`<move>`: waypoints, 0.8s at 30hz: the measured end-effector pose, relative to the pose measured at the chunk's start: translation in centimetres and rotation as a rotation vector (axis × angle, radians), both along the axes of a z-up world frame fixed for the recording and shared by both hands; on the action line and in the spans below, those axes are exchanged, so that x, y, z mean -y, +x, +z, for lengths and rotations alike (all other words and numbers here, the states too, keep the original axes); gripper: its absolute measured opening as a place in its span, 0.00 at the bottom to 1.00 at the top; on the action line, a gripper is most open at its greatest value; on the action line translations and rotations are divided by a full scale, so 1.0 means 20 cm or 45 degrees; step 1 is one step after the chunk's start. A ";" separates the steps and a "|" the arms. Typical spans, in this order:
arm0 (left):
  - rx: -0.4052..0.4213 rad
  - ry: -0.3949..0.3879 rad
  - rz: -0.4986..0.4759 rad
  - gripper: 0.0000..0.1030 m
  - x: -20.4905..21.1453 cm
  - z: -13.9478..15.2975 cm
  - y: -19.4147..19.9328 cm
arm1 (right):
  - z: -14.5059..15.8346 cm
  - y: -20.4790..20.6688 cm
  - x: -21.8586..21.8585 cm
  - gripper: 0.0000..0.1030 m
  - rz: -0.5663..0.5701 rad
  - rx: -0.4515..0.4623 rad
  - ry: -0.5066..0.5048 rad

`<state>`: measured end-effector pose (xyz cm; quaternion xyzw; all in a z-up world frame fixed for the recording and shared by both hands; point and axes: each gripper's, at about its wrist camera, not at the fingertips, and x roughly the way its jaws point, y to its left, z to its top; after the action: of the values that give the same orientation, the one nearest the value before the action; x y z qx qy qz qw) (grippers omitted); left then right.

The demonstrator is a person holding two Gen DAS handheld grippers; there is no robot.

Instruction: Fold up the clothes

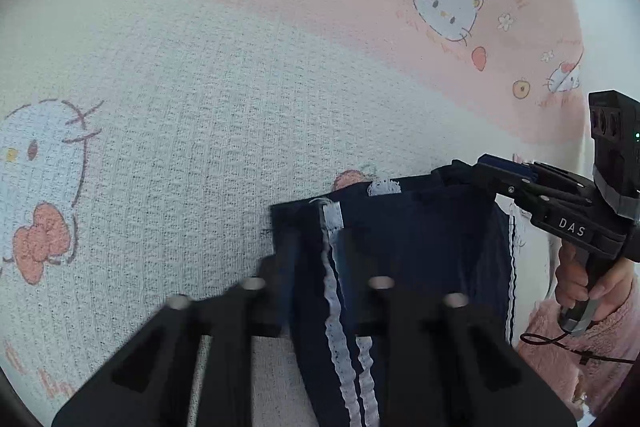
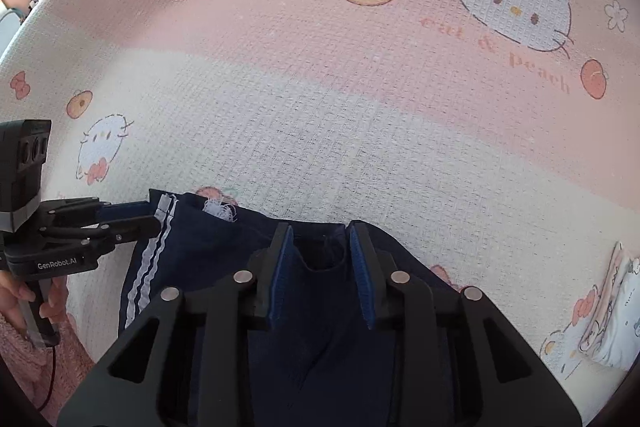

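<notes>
the navy garment (image 2: 320, 327) with white side stripes hangs above the pink and cream cartoon-cat blanket (image 2: 320, 107), pinched at its top edge by both your tools. your left gripper (image 2: 150, 217) is clamped on the striped corner; your right gripper (image 2: 320, 255) grips bunched cloth between its blue pads.

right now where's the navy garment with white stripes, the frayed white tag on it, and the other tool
navy garment with white side stripes (image 2: 192, 251), right wrist view, bare cloth beside the stripes
frayed white tag (image 2: 220, 207), right wrist view, its loose threads
left tool (image 2: 150, 219), right wrist view, fingertips at the garment's striped edge
</notes>
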<state>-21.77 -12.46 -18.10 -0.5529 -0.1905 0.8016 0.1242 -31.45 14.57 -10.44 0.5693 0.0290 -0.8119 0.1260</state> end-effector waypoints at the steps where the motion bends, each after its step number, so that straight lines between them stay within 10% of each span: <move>1: -0.017 -0.029 0.015 0.03 0.01 0.02 0.01 | 0.01 0.00 0.00 0.29 -0.004 -0.013 0.020; 11: 0.012 -0.123 0.165 0.07 0.19 0.06 0.09 | 0.03 0.03 -0.06 0.34 0.020 -0.004 0.045; 15: 0.036 -0.125 0.196 0.34 0.24 0.04 0.11 | 0.00 0.04 0.06 0.36 0.125 -0.015 0.030; 24: 0.017 -0.115 0.172 0.34 0.27 0.02 0.14 | -0.19 0.00 -0.04 0.30 -0.035 0.079 0.125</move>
<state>-18.98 -17.89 -17.78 -0.5492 -0.1918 0.8122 0.0436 -31.48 15.29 -14.21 0.6001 0.0568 -0.7931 0.0876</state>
